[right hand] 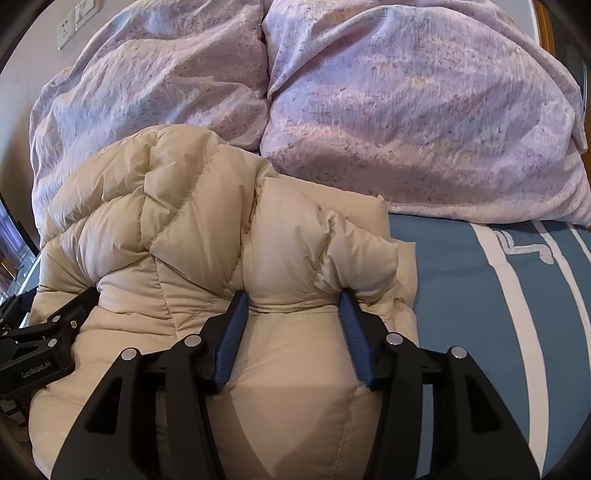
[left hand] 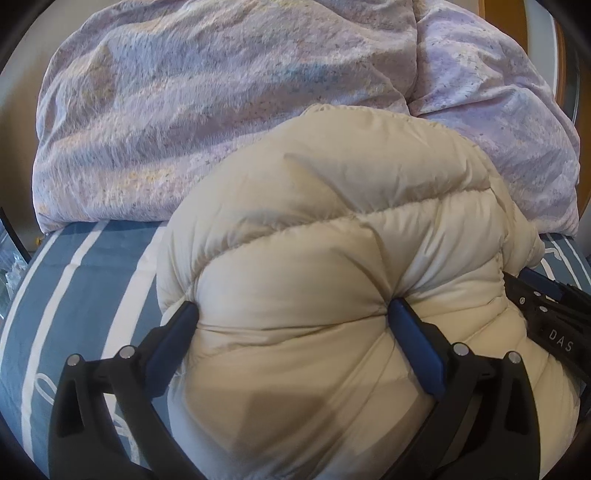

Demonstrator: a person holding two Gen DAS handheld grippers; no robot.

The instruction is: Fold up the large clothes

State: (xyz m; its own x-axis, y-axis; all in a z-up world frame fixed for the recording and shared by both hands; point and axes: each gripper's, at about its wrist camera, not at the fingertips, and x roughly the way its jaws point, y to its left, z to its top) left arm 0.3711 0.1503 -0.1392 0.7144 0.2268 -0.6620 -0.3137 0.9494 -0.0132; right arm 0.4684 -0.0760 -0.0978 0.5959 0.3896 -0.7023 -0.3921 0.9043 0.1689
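**Both grippers sunk into a cream down jacket on the bed**

Left of the left gripper (left hand: 291, 314) lies the bed sheet (left hand: 92, 266), blue with white stripes, bare down to the edge of the view. The left gripper's jaws stand spread wide, and a thick bulge of the cream down jacket (left hand: 332, 229) fills the whole gap between them. Both blue pads (left hand: 413, 332) dent the padding where they meet it, so the wide jaws press on the fold. Ahead of this gripper the jacket rises in puffed, quilted rolls, and beyond them a rumpled lilac duvet (left hand: 184, 110) is heaped across the far side of the bed. Just to its right, touching the jacket's edge, the black frame of the other gripper comes into view.

The right gripper (right hand: 293, 308) sits on the jacket's (right hand: 184, 221) right part. Its jaws are about half spread and pinch a narrower ridge of padding, the fabric creasing inward at each blue pad (right hand: 232, 332). To its left the left gripper's black frame (right hand: 40, 343) rests against the jacket. Ahead, the jacket's folded layers pile up toward the lilac duvet (right hand: 406, 110). Right of this gripper the jacket ends close by, and the striped sheet (right hand: 461, 295) runs on bare. Far up at the left a wall socket plate (right hand: 74, 22) shows.
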